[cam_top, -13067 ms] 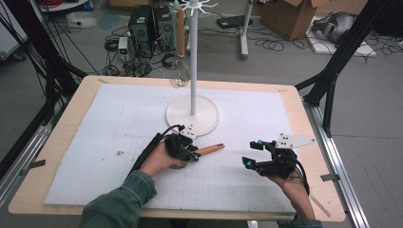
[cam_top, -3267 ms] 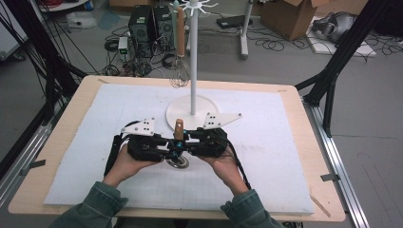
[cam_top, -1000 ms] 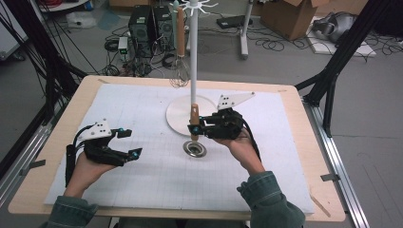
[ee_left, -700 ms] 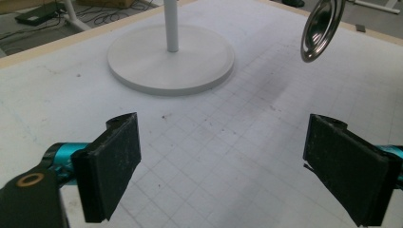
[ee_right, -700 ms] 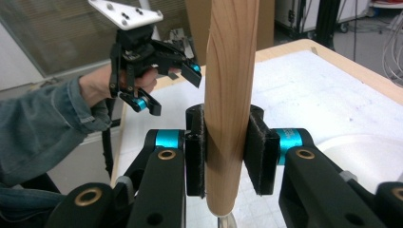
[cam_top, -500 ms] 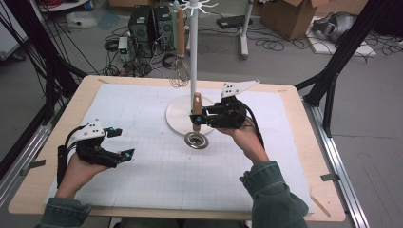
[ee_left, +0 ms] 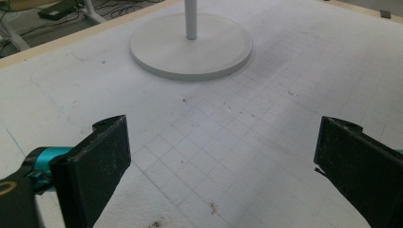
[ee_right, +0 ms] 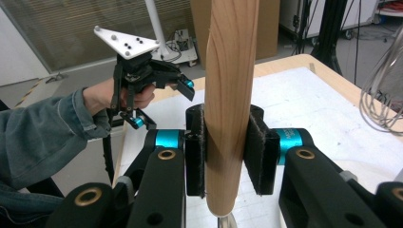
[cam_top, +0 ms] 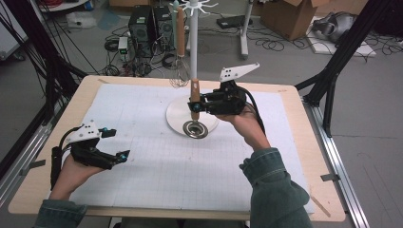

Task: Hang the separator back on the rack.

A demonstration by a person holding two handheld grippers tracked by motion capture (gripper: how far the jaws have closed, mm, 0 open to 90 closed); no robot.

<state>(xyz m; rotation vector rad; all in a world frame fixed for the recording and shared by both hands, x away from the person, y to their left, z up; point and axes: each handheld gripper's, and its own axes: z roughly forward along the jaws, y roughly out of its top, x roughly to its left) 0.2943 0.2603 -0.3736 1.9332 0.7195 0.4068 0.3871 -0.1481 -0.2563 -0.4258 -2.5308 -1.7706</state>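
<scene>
My right gripper (cam_top: 195,107) is shut on the wooden handle (cam_top: 194,92) of a utensil held upright, its round metal head (cam_top: 195,128) hanging just above the white stand's base (cam_top: 175,113). In the right gripper view both pads clamp the handle (ee_right: 233,71). The stand's pole (cam_top: 193,42) rises right behind it, and a wooden-handled whisk (cam_top: 179,28) hangs from the hooks at its top. My left gripper (cam_top: 118,144) rests low at the table's front left; its jaws have just been opening and stand wide apart with nothing between them (ee_left: 221,161).
A white gridded mat (cam_top: 142,166) covers the wooden table (cam_top: 28,190). The stand's base (ee_left: 190,47) lies ahead of the left gripper. The whisk's wires (ee_right: 385,95) hang close on the right in the right gripper view. Cables, boxes and black frame legs surround the table.
The right hand has raised the utensil and carried it back toward the stand's pole. The left gripper's jaws have spread wider while the hand stayed near the front left.
</scene>
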